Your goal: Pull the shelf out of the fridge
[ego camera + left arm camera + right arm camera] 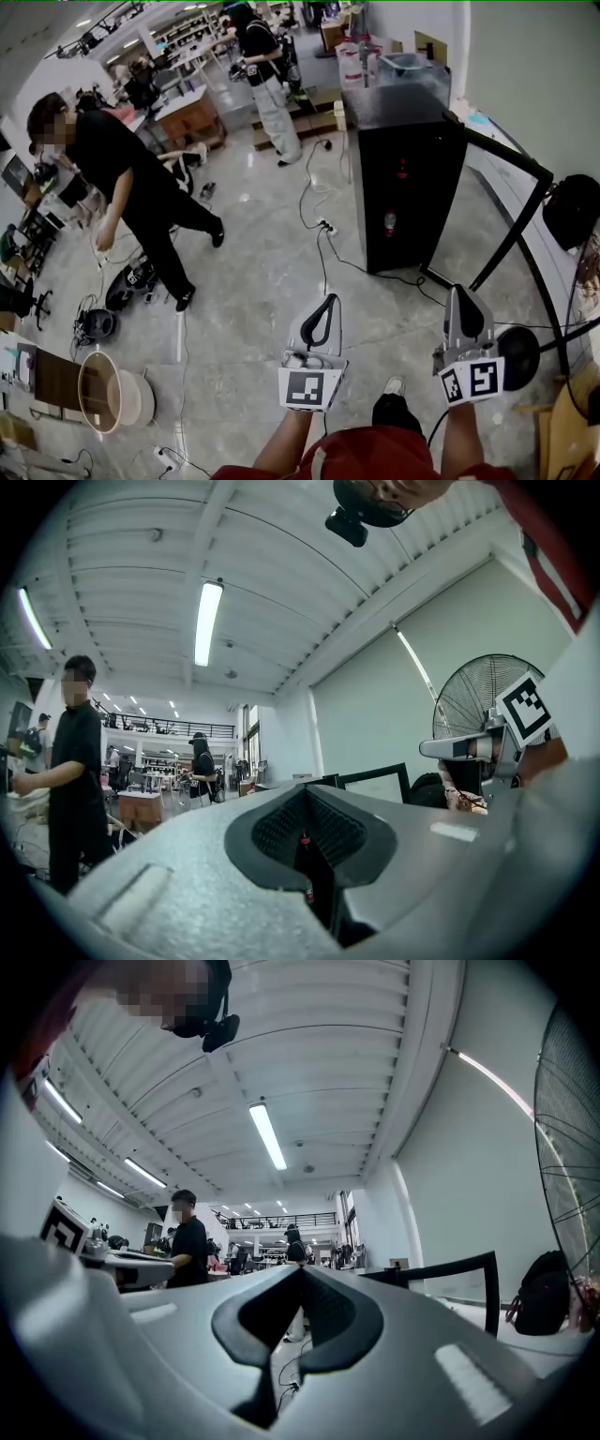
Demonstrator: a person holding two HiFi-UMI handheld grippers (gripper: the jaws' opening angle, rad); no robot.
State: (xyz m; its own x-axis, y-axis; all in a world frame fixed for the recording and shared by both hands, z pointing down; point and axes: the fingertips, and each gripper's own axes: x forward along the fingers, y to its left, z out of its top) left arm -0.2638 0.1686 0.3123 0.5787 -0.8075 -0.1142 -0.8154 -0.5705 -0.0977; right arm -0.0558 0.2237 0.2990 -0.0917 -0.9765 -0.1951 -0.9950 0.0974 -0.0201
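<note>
The black fridge (pixel 403 187) stands on the floor ahead of me, a little to the right. Through its dark front I make out a red item and a bottle; I cannot see the shelf itself. My left gripper (pixel 328 302) (pixel 305 822) is held low in front of me and short of the fridge, its jaws shut on nothing. My right gripper (pixel 461 295) (pixel 298 1307) is beside it on the right, nearer the fridge's front corner, its tips together and also empty. Each gripper shows in the other's view: the right gripper (pixel 469 747) and the left gripper (pixel 122 1265).
A black metal frame (pixel 511 234) leans just right of the fridge. A fan (pixel 517 356) and a black backpack (pixel 572 211) are at the right. Cables and a power strip (pixel 326 225) lie on the floor. A person in black (pixel 131 178) stands at the left, and another person (pixel 267 75) farther back.
</note>
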